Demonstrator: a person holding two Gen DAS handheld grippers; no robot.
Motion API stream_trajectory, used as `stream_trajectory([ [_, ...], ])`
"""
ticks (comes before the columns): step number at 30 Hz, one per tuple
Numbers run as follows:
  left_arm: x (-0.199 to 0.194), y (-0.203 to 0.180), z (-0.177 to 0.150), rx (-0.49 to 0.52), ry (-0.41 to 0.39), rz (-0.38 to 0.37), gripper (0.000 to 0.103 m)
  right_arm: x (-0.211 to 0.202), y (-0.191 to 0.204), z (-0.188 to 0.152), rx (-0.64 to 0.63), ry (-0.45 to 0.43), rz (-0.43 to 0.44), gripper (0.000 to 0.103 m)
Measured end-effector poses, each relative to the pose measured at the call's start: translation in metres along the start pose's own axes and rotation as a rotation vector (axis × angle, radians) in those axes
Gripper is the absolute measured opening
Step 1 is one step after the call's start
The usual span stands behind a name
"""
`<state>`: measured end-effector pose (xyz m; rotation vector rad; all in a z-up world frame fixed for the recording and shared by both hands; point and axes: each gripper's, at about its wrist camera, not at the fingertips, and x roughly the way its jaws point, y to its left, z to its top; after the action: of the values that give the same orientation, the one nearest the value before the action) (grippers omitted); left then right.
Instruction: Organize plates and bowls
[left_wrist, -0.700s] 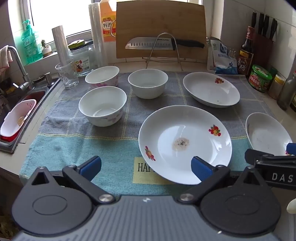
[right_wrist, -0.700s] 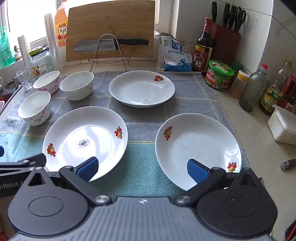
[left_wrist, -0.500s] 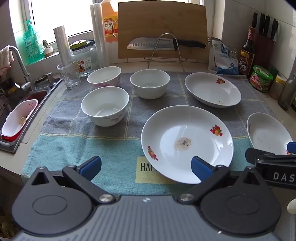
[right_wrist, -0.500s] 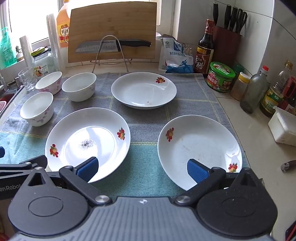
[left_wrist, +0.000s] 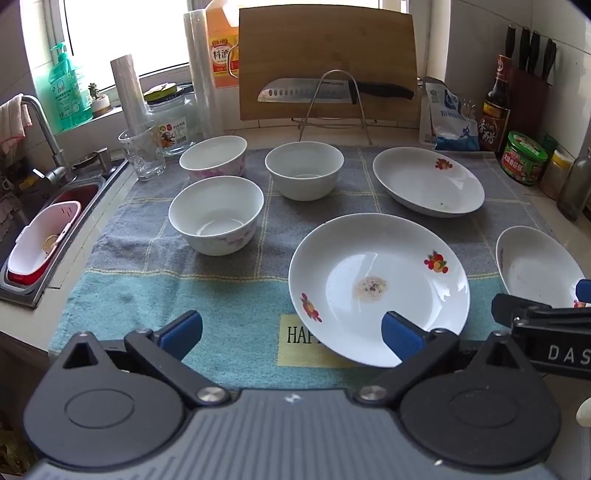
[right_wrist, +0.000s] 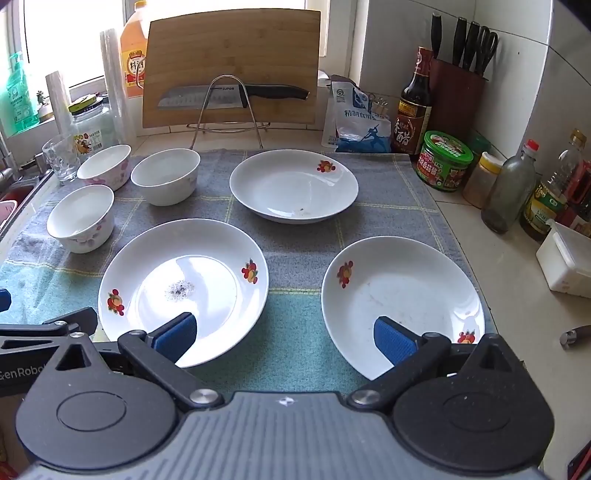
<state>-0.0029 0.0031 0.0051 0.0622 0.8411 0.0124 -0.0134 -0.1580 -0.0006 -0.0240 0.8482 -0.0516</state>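
Note:
Three white plates with fruit prints lie on a towel: a near-left plate (right_wrist: 184, 288) with crumbs, also in the left wrist view (left_wrist: 376, 284); a near-right plate (right_wrist: 402, 299); and a far plate (right_wrist: 293, 184). Three white bowls stand at the left: near (left_wrist: 216, 214), far left (left_wrist: 213, 155) and middle (left_wrist: 304, 170). My left gripper (left_wrist: 291, 332) is open and empty above the towel's front edge. My right gripper (right_wrist: 284, 338) is open and empty, between the two near plates.
A grey and teal towel (left_wrist: 229, 266) covers the counter. A sink (left_wrist: 40, 236) with a pink basket is at the left. A cutting board, knife rack (right_wrist: 232, 99), glass (left_wrist: 142, 155), jars and sauce bottles (right_wrist: 415, 103) line the back and right.
Both views have shifted slightly; the dishes sit a little more to the right and lower in frame. Neither gripper has taken hold of anything.

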Motion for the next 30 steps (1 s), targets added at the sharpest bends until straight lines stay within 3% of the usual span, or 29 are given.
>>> stream_trajectory([
  [30, -0.0040, 0.0047, 0.0025, -0.001, 0.000, 0.008, 0.102, -0.0041, 0.0031, 0.0013, -0.013, -0.014, 0.001, 0.103],
])
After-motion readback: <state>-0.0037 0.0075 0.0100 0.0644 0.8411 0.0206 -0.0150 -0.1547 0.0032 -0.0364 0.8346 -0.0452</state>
